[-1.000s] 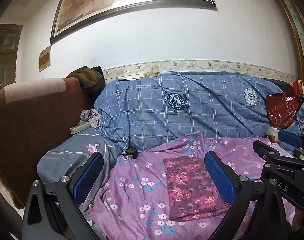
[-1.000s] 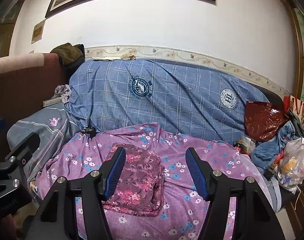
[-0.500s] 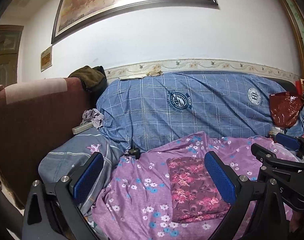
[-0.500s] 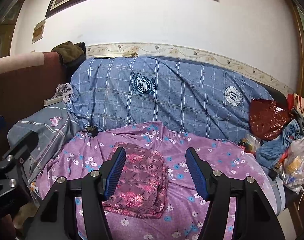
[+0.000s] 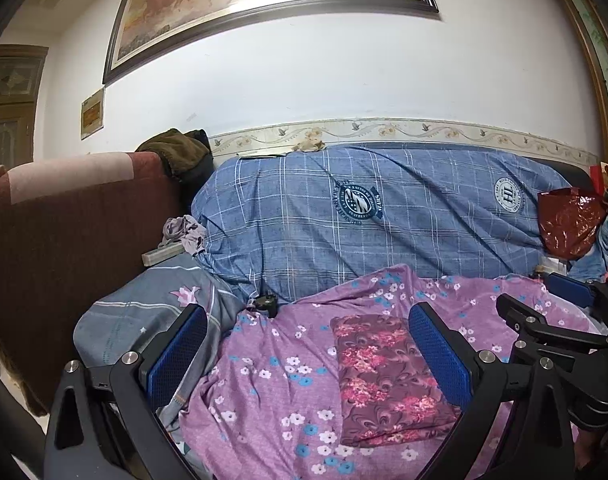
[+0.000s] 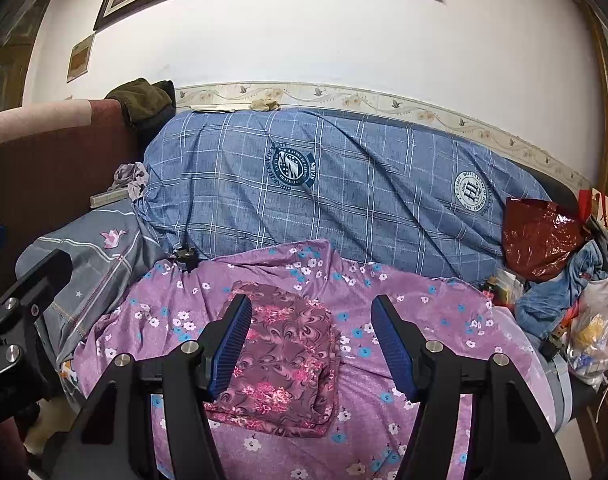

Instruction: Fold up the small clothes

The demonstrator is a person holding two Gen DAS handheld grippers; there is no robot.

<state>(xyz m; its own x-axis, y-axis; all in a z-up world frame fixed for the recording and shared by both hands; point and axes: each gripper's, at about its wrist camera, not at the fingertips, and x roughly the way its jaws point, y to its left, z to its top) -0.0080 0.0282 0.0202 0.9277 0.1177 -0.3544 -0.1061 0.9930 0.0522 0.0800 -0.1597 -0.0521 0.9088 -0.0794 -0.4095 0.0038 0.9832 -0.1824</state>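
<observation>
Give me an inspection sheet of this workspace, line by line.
Surface: purple floral sheet spread on a sofa seat, wrinkled.
Job's things: maroon floral garment, folded into a flat rectangle on the sheet, touched by neither gripper.
Clutter: red plastic bag, blue clothing and white plastic bag piled at the sofa's right end; small dark object by the backrest.
Grippers: left gripper open, empty; right gripper open, empty.
Cables: nothing seen.
Surroundings: blue plaid cover over the backrest, grey bedding at left, framed painting on the wall.
</observation>
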